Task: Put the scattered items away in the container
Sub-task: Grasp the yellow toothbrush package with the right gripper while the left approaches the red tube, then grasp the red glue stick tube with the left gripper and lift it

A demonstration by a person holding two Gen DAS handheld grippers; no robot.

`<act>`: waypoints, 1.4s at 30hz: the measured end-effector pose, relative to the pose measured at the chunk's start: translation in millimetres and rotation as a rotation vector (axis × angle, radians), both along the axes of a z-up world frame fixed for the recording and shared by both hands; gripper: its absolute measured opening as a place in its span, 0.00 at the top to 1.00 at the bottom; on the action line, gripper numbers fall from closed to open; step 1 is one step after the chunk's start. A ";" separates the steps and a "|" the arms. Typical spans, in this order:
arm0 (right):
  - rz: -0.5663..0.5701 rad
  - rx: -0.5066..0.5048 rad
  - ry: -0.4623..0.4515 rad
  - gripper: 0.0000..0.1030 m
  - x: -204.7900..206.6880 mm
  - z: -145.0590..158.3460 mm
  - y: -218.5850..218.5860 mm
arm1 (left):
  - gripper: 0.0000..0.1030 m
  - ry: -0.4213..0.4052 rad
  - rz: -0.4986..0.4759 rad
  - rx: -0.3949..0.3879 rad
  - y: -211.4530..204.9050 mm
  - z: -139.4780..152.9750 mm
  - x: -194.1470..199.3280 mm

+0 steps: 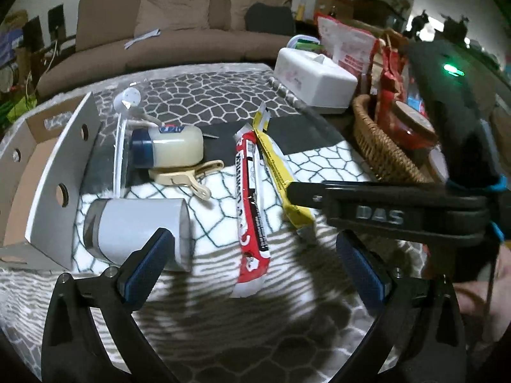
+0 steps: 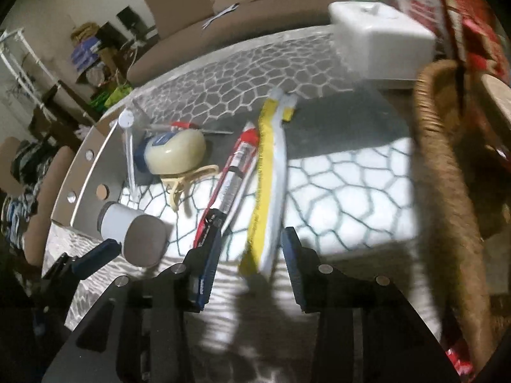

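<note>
Your right gripper (image 2: 250, 266): jaws parted, straddling near end of yellow-and-white flat packet (image 2: 266, 191), pads not pressing, lined up for pickup. Left gripper (image 1: 252, 266): jaws released, empty, lower centre. White cardboard box (image 1: 68, 159) at left awaits items.

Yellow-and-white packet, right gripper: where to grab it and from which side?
Grip the yellow-and-white packet across its narrow width near the close end, coming down from above. It lies flat and long, pointing away from the right gripper, whose open jaws already straddle that end. The red packet lies close on its left, so keep that finger tight in.
</note>
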State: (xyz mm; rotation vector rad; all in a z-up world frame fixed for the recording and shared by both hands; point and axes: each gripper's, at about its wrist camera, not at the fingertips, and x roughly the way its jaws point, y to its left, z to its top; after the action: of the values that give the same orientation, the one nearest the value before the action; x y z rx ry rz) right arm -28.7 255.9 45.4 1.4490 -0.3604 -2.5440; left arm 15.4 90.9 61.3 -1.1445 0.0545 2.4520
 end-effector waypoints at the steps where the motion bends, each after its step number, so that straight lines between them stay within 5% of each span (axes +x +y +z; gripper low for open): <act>1: 0.014 0.016 -0.001 0.61 -3.0 -1.5 -3.5 | 0.04 0.008 -0.006 -0.007 0.2 0.2 0.3; 6: 0.028 0.170 -0.014 0.62 -18.3 -16.4 -15.9 | 0.09 0.019 -0.001 0.014 -5.0 2.7 2.7; 10: 0.047 0.190 -0.017 0.75 -18.1 -26.0 -13.6 | 0.09 0.018 -0.016 -0.014 -4.1 -1.9 5.8; 16: 0.056 0.141 -0.035 0.82 -11.3 -25.0 -0.7 | 0.08 -0.004 -0.024 0.025 -9.0 2.7 10.5; 21: 0.097 0.163 -0.074 0.82 17.6 -20.2 4.9 | 0.07 -0.002 -0.003 0.046 -17.3 16.8 8.6; 31: 0.126 0.199 -0.118 0.81 89.1 -21.1 23.1 | 0.07 -0.131 0.031 0.087 14.6 8.4 -33.2; 42: 0.130 0.158 -0.102 0.81 87.2 -21.4 31.2 | 0.09 -0.135 0.021 -0.146 60.4 -20.9 -69.3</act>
State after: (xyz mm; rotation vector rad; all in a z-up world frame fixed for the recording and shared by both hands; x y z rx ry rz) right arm 58.5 287.1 24.0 1.6045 -0.0772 -2.4493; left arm -53.8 151.3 40.3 -1.3771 0.1843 2.4151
